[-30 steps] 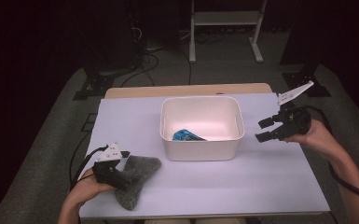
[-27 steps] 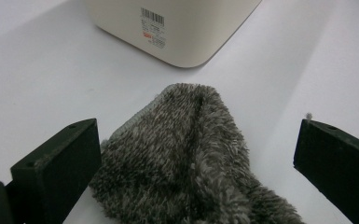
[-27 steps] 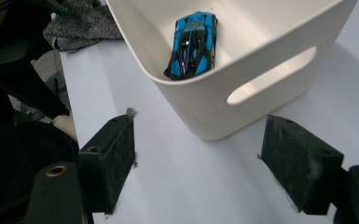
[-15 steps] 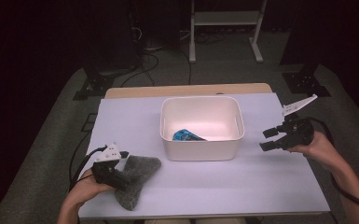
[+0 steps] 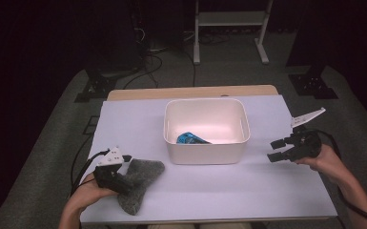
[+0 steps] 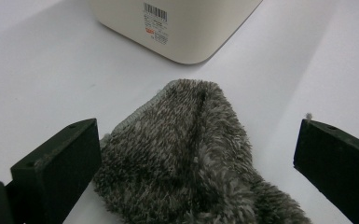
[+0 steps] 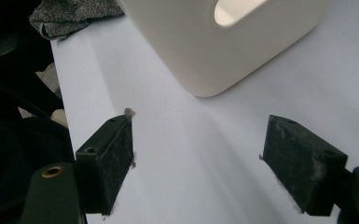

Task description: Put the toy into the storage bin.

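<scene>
A grey fluffy sock [image 5: 138, 183] lies on the white table near its front left corner, and in the left gripper view the sock [image 6: 191, 163] lies between the wide-apart jaws. My left gripper [image 5: 119, 183] is open over the sock's left part. A cream bin [image 5: 206, 130] stands mid-table with a blue item [image 5: 191, 139] inside. My right gripper [image 5: 277, 150] is open, empty, held to the right of the bin; the right gripper view shows the bin's end wall [image 7: 224, 42] with its handle hole ahead.
The table's bare white surface [image 5: 248, 191] stretches in front of the bin. A tan board edge [image 5: 190, 92] runs along the far side. Dark floor, cables and stand legs [image 5: 229, 28] lie beyond. The sock [image 7: 70, 14] shows far off in the right gripper view.
My right gripper has dropped lower and drawn toward the near right side of the table, away from the bin. The left gripper and sock have stayed in place.
</scene>
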Demonstrator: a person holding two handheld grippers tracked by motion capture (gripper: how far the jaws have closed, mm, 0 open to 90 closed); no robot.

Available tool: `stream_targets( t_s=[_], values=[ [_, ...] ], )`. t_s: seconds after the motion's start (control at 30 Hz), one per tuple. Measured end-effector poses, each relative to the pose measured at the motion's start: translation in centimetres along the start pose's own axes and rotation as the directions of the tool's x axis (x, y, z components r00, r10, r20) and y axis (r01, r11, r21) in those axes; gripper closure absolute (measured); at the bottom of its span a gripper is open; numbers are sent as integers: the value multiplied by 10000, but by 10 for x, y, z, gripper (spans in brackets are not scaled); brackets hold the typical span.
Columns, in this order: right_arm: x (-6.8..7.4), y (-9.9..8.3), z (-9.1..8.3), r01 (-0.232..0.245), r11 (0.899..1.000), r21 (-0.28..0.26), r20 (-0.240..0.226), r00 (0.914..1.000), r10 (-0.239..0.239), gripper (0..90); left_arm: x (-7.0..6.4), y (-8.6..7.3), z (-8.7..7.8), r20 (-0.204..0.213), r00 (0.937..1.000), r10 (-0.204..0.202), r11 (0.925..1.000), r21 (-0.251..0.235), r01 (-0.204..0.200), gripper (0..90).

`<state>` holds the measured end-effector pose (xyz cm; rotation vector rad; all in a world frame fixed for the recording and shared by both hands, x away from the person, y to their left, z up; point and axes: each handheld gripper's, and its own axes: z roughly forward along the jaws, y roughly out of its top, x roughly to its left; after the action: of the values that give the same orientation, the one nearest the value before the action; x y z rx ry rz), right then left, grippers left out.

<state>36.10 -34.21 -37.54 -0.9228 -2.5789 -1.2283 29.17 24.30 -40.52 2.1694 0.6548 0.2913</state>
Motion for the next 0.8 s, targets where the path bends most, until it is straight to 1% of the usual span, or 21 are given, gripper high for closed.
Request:
stream_targets(
  t_s=[0.6,0.8],
  values=[
    [-8,-32,11,-580,9981,-207,-334,9978,573,227,-1,0,0,12,10000,-11,10000,-8,11,3],
    [-9,-42,14,-662,9974,-294,-433,9970,648,226,0,0,0,12,10000,29,10000,7,-29,3]
  ],
)
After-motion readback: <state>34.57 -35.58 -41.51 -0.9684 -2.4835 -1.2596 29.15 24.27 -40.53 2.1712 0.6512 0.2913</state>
